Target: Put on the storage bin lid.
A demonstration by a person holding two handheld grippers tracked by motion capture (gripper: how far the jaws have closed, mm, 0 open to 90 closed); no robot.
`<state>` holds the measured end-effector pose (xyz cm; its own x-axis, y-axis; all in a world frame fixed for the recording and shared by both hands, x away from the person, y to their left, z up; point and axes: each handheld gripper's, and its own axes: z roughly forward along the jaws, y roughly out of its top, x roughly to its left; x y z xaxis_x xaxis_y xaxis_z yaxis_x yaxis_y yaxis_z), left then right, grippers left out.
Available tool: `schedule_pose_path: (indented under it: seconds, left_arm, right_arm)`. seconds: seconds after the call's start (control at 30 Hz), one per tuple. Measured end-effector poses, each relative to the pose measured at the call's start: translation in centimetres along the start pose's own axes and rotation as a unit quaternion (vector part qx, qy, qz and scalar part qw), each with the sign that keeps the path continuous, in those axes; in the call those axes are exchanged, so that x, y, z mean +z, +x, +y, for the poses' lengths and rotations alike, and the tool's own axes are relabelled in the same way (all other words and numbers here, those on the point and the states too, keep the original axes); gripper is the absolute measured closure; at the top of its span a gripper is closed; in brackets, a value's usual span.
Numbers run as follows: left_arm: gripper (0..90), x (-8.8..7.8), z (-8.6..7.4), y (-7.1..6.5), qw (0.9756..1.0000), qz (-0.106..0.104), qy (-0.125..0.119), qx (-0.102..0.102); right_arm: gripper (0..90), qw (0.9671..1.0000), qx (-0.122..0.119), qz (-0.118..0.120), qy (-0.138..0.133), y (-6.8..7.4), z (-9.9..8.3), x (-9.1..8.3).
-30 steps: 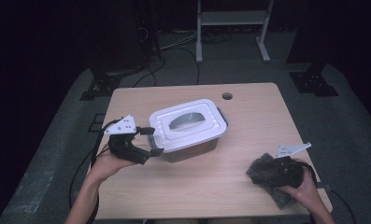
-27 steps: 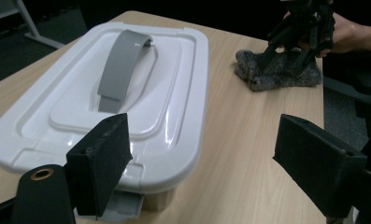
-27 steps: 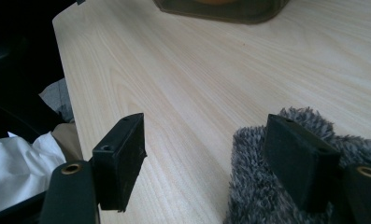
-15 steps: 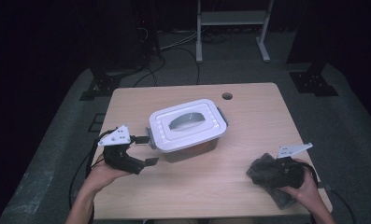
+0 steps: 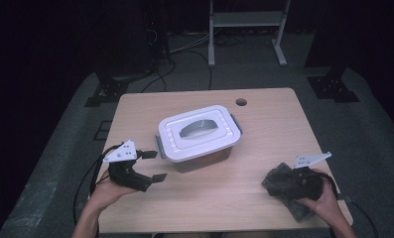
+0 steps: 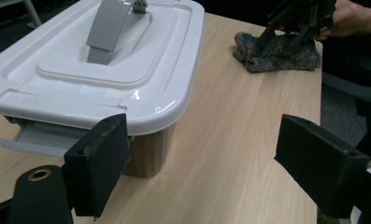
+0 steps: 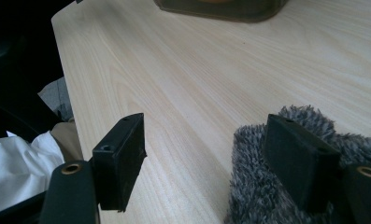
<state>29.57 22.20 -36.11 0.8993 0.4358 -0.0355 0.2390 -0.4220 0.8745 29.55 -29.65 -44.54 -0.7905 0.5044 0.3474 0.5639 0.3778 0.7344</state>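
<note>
Two open grippers, a lidded box and a grey cloth on the counter

The left gripper [image 5: 152,166] hovers with its jaws released and empty, and the white lidded box [image 5: 199,136] lies just ahead of them and to their left, its long axis running away across the counter [image 5: 234,193]. Its grey side latch [image 6: 33,137] sits nearest the left pad. The right gripper [image 7: 211,163] has its jaws spread too, one pad resting on the fuzzy grey cloth [image 7: 276,186], nothing pinched. I judge the left hand nearer the box, so the latch is its next reach.
</note>
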Motion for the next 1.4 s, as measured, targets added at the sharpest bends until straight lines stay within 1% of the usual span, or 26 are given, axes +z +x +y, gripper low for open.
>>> schedule_pose_path:
  seconds: [0.23,0.3,0.47,0.57,0.87,0.97,1.23,1.4]
  left_arm:
    - [16.0,0.0,-0.8,-0.1,1.0,0.001,-0.003,-0.006]
    - [16.0,0.0,-1.1,-0.1,1.0,0.004,0.002,-0.005]
    - [15.9,-0.1,-1.9,-0.1,0.9999,0.004,-0.005,-0.013]
    - [15.8,-0.2,-2.4,-0.2,0.9999,0.007,-0.004,-0.014]
    - [14.8,-0.1,-3.8,-0.3,0.9997,0.009,-0.002,-0.022]
    - [14.8,-0.1,-4.3,-0.3,0.9997,0.015,-0.003,-0.02]
    - [13.6,-0.2,-5.4,-0.2,0.9992,0.023,-0.009,-0.031]
    - [12.2,0.0,-6.1,-0.2,0.999,0.029,-0.002,-0.034]
  right_arm:
    - [28.6,1.0,0.001,0.0,0.002,0.0,0.0,0.1]
    - [28.6,1.0,0.001,0.0,0.002,0.0,-0.1,0.1]
    - [28.6,1.0,0.001,0.0,0.003,0.0,-0.1,0.1]
    - [28.6,1.0,0.001,-0.001,0.003,0.0,-0.1,0.1]
    - [28.6,1.0,0.001,-0.001,0.001,0.0,-0.1,0.0]
    - [28.6,1.0,0.001,-0.001,0.003,0.0,-0.1,0.0]
    - [28.6,1.0,0.001,-0.001,0.003,0.0,-0.1,0.0]
    - [28.6,1.0,0.001,0.0,0.003,0.1,-0.1,0.1]
